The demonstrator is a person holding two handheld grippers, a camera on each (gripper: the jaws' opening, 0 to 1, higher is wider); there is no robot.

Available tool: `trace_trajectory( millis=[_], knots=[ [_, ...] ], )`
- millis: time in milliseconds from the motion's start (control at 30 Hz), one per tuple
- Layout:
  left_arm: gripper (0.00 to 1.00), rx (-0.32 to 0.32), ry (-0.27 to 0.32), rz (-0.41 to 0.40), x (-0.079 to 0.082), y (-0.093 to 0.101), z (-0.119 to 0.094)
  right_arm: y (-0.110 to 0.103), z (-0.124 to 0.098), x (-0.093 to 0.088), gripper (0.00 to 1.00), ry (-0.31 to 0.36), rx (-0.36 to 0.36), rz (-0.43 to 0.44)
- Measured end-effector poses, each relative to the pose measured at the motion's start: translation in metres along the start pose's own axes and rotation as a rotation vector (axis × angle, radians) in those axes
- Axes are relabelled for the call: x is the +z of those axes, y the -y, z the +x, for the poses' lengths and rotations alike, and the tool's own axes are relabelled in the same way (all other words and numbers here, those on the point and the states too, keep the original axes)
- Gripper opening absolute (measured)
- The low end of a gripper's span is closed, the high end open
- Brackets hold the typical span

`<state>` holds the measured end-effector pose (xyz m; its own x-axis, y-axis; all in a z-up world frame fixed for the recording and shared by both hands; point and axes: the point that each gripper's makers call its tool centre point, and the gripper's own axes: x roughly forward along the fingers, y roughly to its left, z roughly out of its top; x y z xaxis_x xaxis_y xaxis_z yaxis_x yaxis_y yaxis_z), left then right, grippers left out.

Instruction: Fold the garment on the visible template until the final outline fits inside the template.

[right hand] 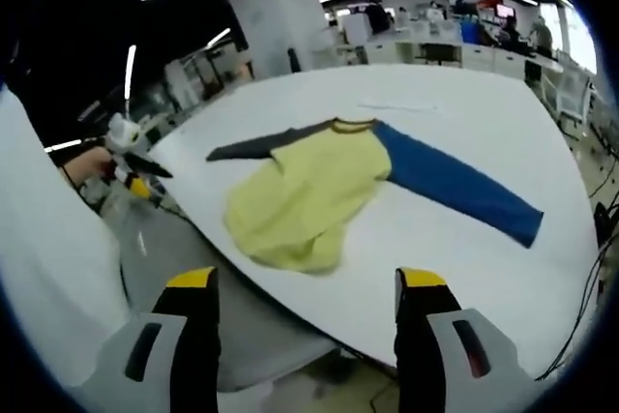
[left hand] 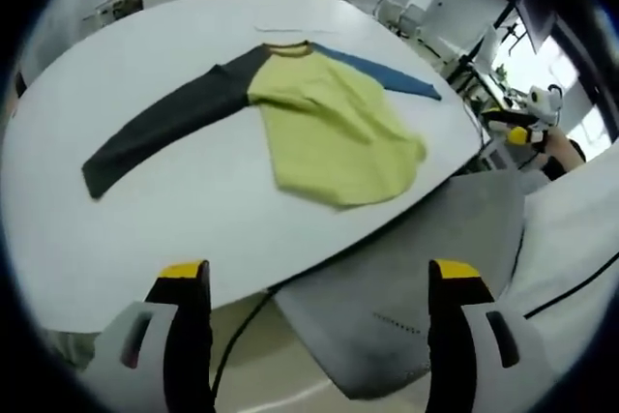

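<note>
Lying flat on table (left hand: 116,239), shirt (left hand: 324,128) collar far, hem near, both grippers' fingers (left hand: 189,282) apart.

A yellow-green shirt (left hand: 329,128) with one dark grey sleeve (left hand: 164,128) and one blue sleeve (right hand: 455,184) lies flat, unfolded, sleeves spread, rumpled on the white table (left hand: 145,229).

left gripper (left hand: 319,287): fingers spread wide, nothing between them, held off the table (left hand: 145,229) edge | right gripper (right hand: 305,292): fingers spread wide, holding nothing, also short of the table edge
</note>
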<state>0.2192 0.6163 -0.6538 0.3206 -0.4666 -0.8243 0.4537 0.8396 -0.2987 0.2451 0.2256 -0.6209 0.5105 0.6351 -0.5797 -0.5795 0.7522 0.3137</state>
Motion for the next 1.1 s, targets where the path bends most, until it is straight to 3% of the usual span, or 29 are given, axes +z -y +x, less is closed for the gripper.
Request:
trace_trajectory(
  millis=[600,1100],
  knots=[
    [0.78,-0.002,0.007,-0.024,0.005,-0.005,0.026,-0.002,0.029,-0.013,0.66,-0.016,0.051,0.03],
    [0.69,-0.038,0.02,-0.04,0.011,-0.011,0.053,0.005,0.054,-0.024,0.62,-0.071,0.08,0.051]
  ],
)
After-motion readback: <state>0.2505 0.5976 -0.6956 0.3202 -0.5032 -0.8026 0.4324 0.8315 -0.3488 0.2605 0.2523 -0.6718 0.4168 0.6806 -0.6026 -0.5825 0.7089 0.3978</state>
